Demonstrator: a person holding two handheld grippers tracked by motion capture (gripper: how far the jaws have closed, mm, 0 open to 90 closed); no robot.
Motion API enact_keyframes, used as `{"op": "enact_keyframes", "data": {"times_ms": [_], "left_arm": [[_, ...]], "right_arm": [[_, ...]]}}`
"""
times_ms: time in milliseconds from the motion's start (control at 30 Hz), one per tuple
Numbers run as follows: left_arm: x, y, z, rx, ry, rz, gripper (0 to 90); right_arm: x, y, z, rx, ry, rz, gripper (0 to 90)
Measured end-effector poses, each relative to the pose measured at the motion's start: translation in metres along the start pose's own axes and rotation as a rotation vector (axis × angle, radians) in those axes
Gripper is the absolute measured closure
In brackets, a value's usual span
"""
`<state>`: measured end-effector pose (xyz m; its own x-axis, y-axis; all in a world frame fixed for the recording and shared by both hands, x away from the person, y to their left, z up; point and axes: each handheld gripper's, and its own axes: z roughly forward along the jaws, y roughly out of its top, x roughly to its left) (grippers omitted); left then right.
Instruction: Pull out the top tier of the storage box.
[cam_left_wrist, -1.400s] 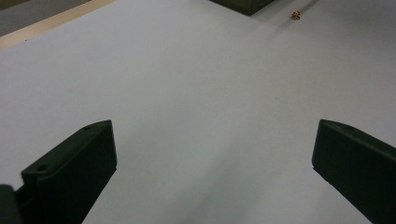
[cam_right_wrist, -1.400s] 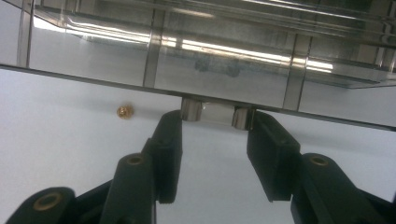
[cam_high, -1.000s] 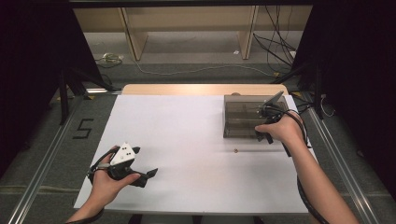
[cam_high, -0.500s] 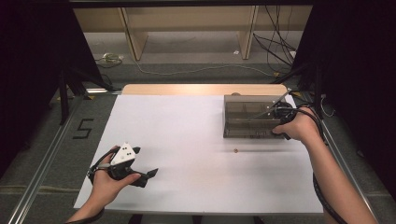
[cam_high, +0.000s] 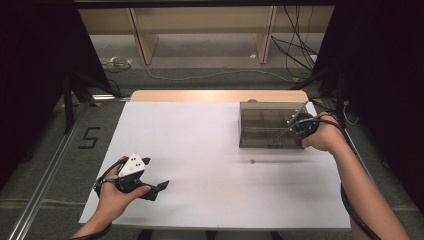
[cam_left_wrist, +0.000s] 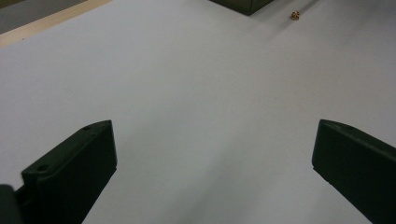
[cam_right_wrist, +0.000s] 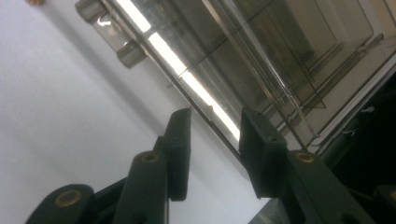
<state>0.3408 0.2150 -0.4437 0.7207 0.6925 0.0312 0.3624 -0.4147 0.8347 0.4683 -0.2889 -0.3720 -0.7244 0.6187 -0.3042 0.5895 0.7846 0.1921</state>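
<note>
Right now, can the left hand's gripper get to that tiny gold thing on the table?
Probably yes. The left gripper is open, and bare white table lies between it and the gold bit. It would have to travel a fair way, though.

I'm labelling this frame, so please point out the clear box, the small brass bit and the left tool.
clear box (cam_high: 267, 125), high view, middle of its lid.
small brass bit (cam_high: 253, 161), high view, its centre.
left tool (cam_high: 159, 186), high view, between its tips.

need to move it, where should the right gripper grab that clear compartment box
By the near wall of the clear box, at its right corner, coming from the right: that thin upright edge fits between the jaws of the right gripper, which already straddle it and have just been closing.
</note>
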Motion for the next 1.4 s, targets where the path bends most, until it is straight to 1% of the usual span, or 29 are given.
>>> {"op": "enact_keyframes", "data": {"times_ms": [67, 133, 267, 333, 433, 567, 667, 733, 833, 900, 1000, 1033, 1200, 1400], "left_arm": [[0.000, 0.000, 0.000, 0.000, 0.000, 0.001, 0.0], [0.000, 0.000, 0.000, 0.000, 0.001, 0.000, 0.0], [0.000, 0.000, 0.000, 0.002, -0.001, 0.004, 0.0], [0.000, 0.000, 0.000, 0.004, 0.001, 0.003, 0.0], [0.000, 0.000, 0.000, 0.001, 0.001, -0.002, 0.0], [0.000, 0.000, 0.000, 0.002, 0.002, -0.001, 0.0], [0.000, 0.000, 0.000, 0.002, 0.001, -0.003, 0.0], [0.000, 0.000, 0.000, 0.003, 0.001, -0.002, 0.0], [0.000, 0.000, 0.000, 0.000, 0.000, -0.005, 0.0], [0.000, 0.000, 0.000, -0.002, -0.002, -0.005, 0.0], [0.000, 0.000, 0.000, -0.001, -0.002, -0.005, 0.0], [0.000, 0.000, 0.000, -0.002, -0.001, -0.006, 0.0], [0.000, 0.000, -0.001, -0.002, 0.001, -0.001, 0.0], [0.000, 0.000, -0.001, -0.001, 0.003, -0.005, 0.0]], "right_arm": [[0.000, 0.000, 0.000, -0.001, -0.001, -0.034, 67.5], [0.000, -0.001, 0.000, 0.002, -0.001, -0.084, 69.5], [-0.001, -0.003, 0.000, 0.006, -0.001, -0.152, 72.7], [0.000, -0.003, 0.000, 0.009, 0.000, -0.176, 73.9], [0.002, -0.002, -0.001, 0.036, -0.002, -0.234, 75.8], [0.004, -0.001, -0.001, 0.046, -0.021, -0.309, 77.5], [0.005, -0.002, -0.001, 0.038, -0.029, -0.345, 78.4], [0.005, -0.004, -0.001, 0.027, -0.030, -0.358, 78.9], [0.004, -0.006, -0.001, 0.001, -0.030, -0.363, 79.7], [0.004, -0.008, -0.001, -0.012, -0.033, -0.386, 80.4], [0.004, -0.009, -0.001, -0.035, -0.035, -0.405, 81.2], [0.004, -0.010, -0.002, -0.035, -0.036, -0.407, 81.3], [0.004, -0.014, -0.002, -0.068, -0.040, -0.417, 81.8], [0.004, -0.019, -0.002, -0.102, -0.049, -0.444, 82.5]]}}
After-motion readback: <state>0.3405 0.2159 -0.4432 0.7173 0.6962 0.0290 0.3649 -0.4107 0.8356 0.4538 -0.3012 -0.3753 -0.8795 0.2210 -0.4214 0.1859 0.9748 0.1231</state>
